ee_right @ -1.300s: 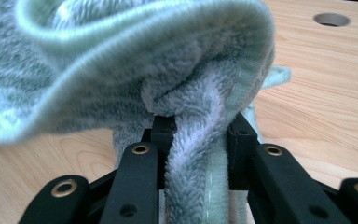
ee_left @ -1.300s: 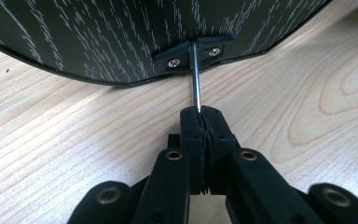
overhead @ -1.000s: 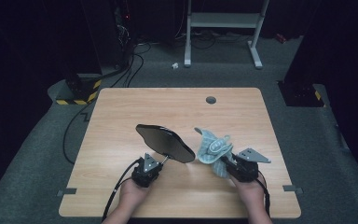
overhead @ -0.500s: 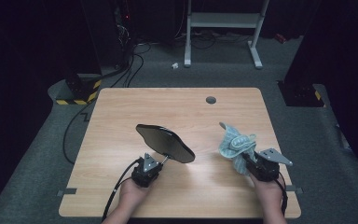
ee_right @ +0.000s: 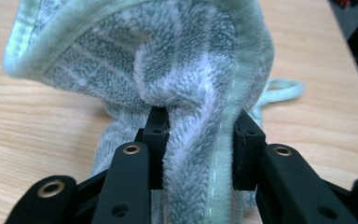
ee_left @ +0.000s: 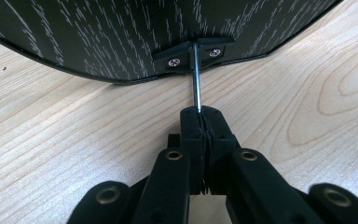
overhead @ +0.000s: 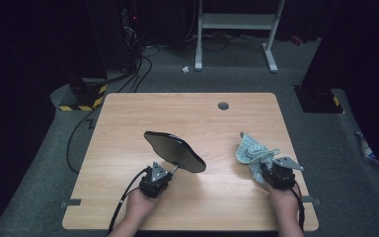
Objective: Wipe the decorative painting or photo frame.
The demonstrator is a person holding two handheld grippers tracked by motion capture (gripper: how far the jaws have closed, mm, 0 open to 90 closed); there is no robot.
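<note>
- So we've got the left tool (overhead: 170,171) pinched tight on a thin metal rod (ee_left: 196,77), jaws fully together around it in the left gripper view.
- That rod runs up into a little screwed bracket (ee_left: 193,52) on the underside of a dark oval panel (overhead: 173,151), which has a black wood-grain look from below. The panel sits just beyond the left tool, tilted, held up off the worktop (overhead: 187,116) near its middle.
- The right tool (overhead: 262,169) is clamped on a pale green-and-white towel (overhead: 252,150). In the right gripper view the terry cloth (ee_right: 182,93) is bunched between the jaws, which stand apart with the fabric filling the gap.
- The towel pokes up and out to the far-left of the right tool, near the right edge of the worktop. Can't tell for sure if its lower folds touch the wood.
- Panel and towel are well apart, panel left of centre, towel off to the right.
- Our hands come in from the near edge, one behind each tool, with a black cable (overhead: 126,197) trailing off the left one.
- Worktop is light wood with a round grommet hole (overhead: 223,105) toward the far side.
- Room's dark: grey carpet, a white metal frame (overhead: 237,29) at the far end, loose cables on the floor, and a yellow-black striped block (overhead: 84,96) off the far-left corner.
</note>
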